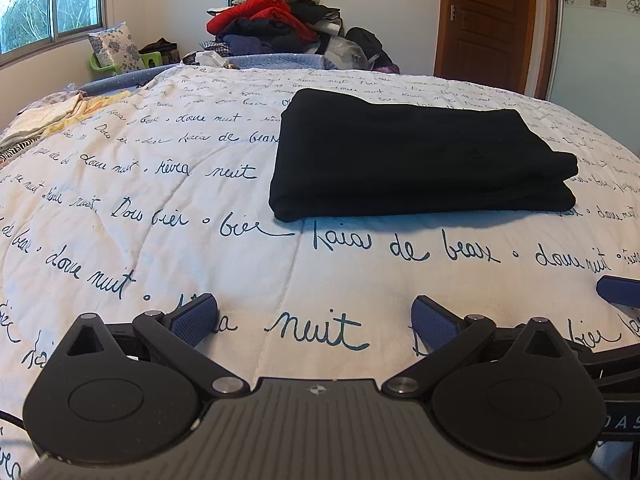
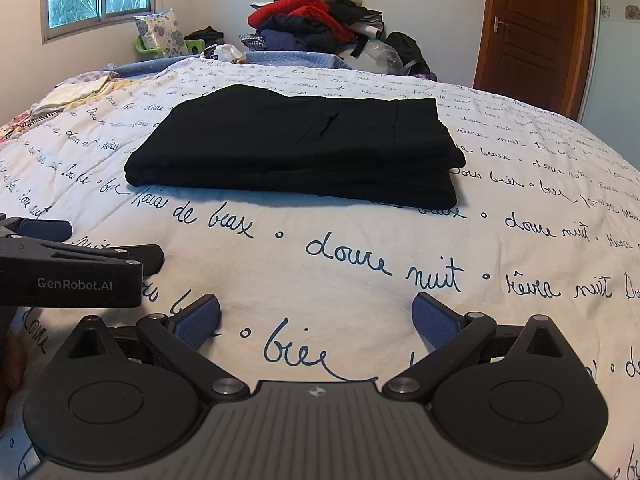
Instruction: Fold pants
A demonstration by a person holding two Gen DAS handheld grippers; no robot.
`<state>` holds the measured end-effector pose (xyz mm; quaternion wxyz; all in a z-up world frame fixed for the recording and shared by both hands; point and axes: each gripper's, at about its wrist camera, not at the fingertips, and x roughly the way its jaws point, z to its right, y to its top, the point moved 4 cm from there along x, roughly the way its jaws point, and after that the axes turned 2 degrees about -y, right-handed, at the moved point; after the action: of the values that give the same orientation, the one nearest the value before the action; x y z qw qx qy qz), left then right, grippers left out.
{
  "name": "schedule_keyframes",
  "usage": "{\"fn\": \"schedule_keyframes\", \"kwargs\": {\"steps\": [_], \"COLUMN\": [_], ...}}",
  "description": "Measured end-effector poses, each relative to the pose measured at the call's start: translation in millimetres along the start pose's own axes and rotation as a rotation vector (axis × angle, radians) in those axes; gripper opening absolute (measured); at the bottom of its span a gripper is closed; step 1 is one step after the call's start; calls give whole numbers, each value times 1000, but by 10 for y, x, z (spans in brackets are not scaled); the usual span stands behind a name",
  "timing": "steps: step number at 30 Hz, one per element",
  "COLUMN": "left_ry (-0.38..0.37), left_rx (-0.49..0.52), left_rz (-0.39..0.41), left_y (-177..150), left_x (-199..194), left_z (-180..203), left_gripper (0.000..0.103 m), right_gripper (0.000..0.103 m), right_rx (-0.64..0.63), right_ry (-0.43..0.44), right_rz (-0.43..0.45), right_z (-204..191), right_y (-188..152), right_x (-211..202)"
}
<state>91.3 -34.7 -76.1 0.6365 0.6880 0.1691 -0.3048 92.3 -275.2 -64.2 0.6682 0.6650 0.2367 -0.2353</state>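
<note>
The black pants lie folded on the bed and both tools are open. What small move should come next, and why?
Probably draw both tools back. The black pants already lie in a neat stack on the quilt, and the left tool and right tool are open, apart from them.

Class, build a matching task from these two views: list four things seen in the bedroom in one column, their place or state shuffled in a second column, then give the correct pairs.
Things:
1. black pants
2. clothes pile
3. wooden door
4. left hand-held gripper

Place or state:
A. heaped beyond the far edge of the bed
B. shut, in the right wall
C. folded flat on the quilt
D. open, holding nothing

Pairs: 1-C, 2-A, 3-B, 4-D
</note>
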Motion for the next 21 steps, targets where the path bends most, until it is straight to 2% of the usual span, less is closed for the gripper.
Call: {"fn": "schedule_keyframes", "kwargs": {"steps": [21], "left_ry": [-1], "left_rx": [-1], "left_rz": [1], "left_y": [-2], "left_x": [4], "left_z": [-3], "left_gripper": [103], "right_gripper": [103], "right_rx": [5], "right_ry": [4], "right_rz": [3], "right_z": [5], "right_y": [-3], "right_x": [-1]}}
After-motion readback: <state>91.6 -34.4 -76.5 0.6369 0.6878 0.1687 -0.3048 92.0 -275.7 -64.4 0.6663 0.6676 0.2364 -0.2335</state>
